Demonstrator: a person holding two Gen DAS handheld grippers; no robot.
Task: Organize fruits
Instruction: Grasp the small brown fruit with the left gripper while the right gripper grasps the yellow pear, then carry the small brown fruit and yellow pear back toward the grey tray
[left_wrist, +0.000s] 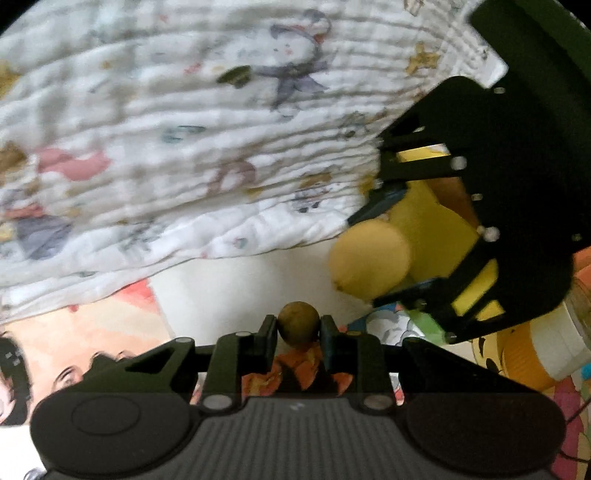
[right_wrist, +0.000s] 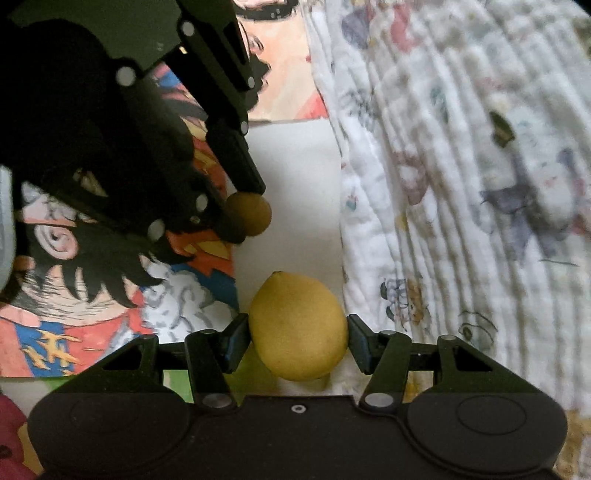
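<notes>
The left wrist view takes in a yellow box (left_wrist: 436, 229) at the far right, seen through the frame of the right gripper (left_wrist: 384, 254), and a white-and-orange cup (left_wrist: 543, 347) lying at the right edge beside it; the right wrist view shows neither. What the box or the cup contains cannot be told. Both views share the white printed quilted cloth (left_wrist: 177, 147) and the comic-print covering (right_wrist: 92, 317) spread on the surface, with a plain white patch (right_wrist: 295, 177) between them.

The left gripper (left_wrist: 298, 332) has its jaws clamped on a small brown round fruit (left_wrist: 298, 326), pads pressing both sides; in the right wrist view that same fruit (right_wrist: 249, 214) hangs above the white patch at the tip of the left gripper, at the far left.

The right gripper's jaws stand moderately apart, clamped on a yellow lemon (right_wrist: 299, 326), each pad touching a side of it. The lemon sits over the white patch, near the cloth's edge.
</notes>
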